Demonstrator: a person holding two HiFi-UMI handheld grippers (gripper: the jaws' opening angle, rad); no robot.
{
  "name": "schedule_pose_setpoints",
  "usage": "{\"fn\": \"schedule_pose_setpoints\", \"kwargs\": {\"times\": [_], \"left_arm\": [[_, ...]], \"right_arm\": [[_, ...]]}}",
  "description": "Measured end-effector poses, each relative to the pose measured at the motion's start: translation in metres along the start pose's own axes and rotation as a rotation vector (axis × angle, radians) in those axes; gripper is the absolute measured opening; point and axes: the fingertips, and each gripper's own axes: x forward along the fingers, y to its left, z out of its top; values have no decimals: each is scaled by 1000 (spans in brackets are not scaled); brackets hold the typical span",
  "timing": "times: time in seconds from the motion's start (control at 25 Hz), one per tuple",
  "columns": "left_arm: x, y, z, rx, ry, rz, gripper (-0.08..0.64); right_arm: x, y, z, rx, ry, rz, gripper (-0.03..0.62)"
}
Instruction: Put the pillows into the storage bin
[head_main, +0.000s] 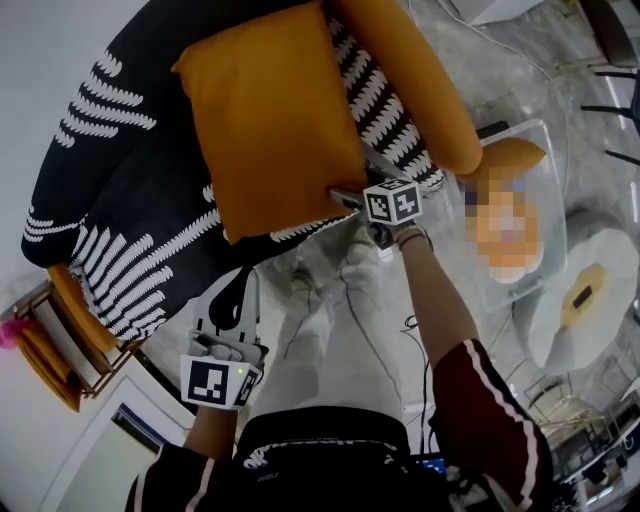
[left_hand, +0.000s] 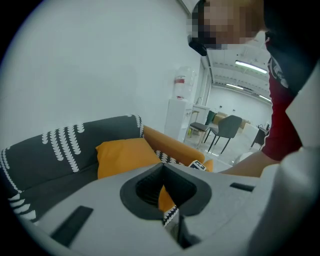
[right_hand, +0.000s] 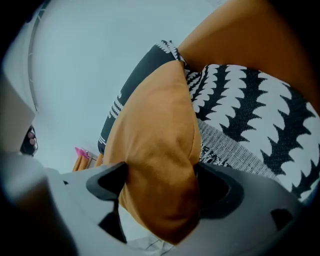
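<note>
An orange pillow (head_main: 270, 115) leans on the seat of a sofa (head_main: 130, 200) draped in a black and white cover. My right gripper (head_main: 345, 192) sits at the pillow's lower right corner. In the right gripper view that corner of the orange pillow (right_hand: 155, 130) fills the gap between the jaws, and both pads press on it, so my right gripper (right_hand: 160, 185) is shut on it. My left gripper (head_main: 232, 290) hangs lower, in front of the sofa's edge, shut and holding nothing (left_hand: 162, 170). A clear storage bin (head_main: 552, 160) stands to the right with something orange inside.
The sofa's orange armrest (head_main: 420, 70) runs beside the pillow. A round white pouf (head_main: 590, 300) sits right of the bin. A wooden stand (head_main: 60, 340) is at the left. The person's legs (head_main: 330, 310) and cables are on the marble floor. Chairs (left_hand: 227, 127) stand farther off.
</note>
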Motion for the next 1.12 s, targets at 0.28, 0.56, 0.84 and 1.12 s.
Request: {"fn": "schedule_pose_setpoints", "kwargs": {"times": [0.28, 0.56, 0.84, 1.12], "left_arm": [[-11, 7, 3, -35, -25, 22, 3], [-40, 24, 38, -30, -107, 64, 3], [-95, 41, 68, -2, -173, 124, 3], [-152, 49, 94, 18, -276, 158, 3]], "right_arm": [[2, 20, 4, -95, 59, -35, 273], [-11, 54, 14, -222, 129, -133, 130], [-39, 118, 15, -316, 100, -153, 94], [-71, 186, 49, -411, 36, -172, 84]]}}
